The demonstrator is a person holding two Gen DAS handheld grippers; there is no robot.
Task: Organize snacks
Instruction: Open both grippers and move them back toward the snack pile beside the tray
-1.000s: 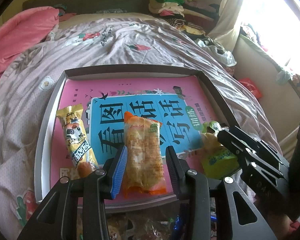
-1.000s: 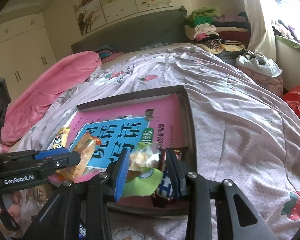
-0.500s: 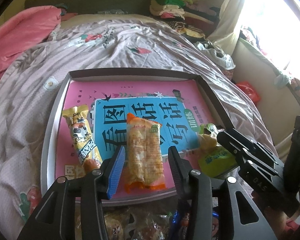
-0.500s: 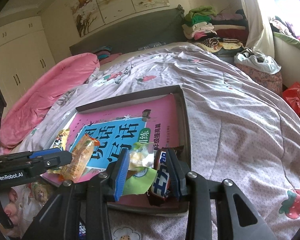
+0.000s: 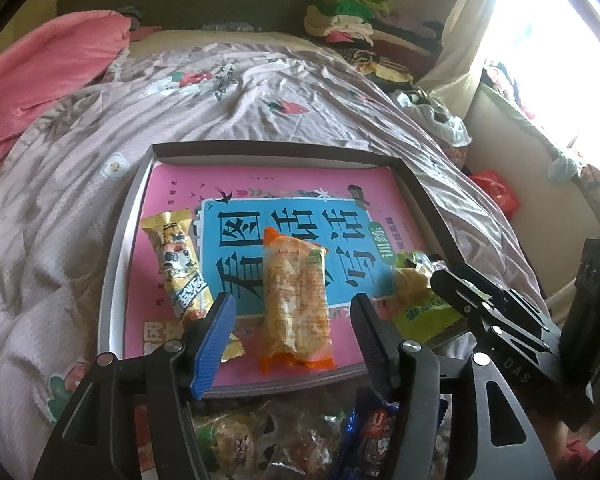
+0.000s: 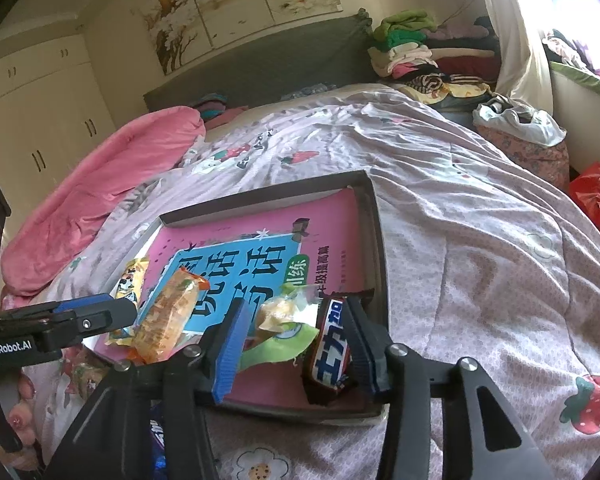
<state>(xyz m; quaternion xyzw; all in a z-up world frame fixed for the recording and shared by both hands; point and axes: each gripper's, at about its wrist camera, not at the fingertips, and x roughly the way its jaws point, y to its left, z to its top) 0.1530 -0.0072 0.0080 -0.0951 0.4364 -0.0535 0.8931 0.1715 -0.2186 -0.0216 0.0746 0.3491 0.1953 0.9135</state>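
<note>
Moved: both pairs of jaws have just been opening; the orange-ended snack pack (image 5: 296,300) now lies loose between the left fingers, and the blue-and-white bar has come into view at the right gripper.
Tray: shallow grey tray (image 5: 116,240) on the bed quilt (image 5: 40,220), raised rim all round, pink book cover with a blue panel of Chinese characters lining the floor.
Left edge: yellow cartoon-print pack (image 5: 178,264) lies just inside the left rim, lengthwise.
Left gripper (image 5: 292,320): jaws apart, straddling the orange pack, pads clear of it on both sides.
Open room: far half of the tray floor is bare.
Right side: green-wrapped snack (image 6: 284,332) between the right fingers, apart from them.
Right gripper (image 6: 296,328): jaws apart; blue-and-white bar (image 6: 332,344) leans on the right finger near the tray's right rim; pressed or not, can't tell.
Writing: "GenRobot.AI" on the left gripper body in the right wrist view; "DAS" on the right gripper body in the left wrist view.
Near edge: more wrapped snacks (image 5: 236,444) heaped below the tray's front rim.
</note>
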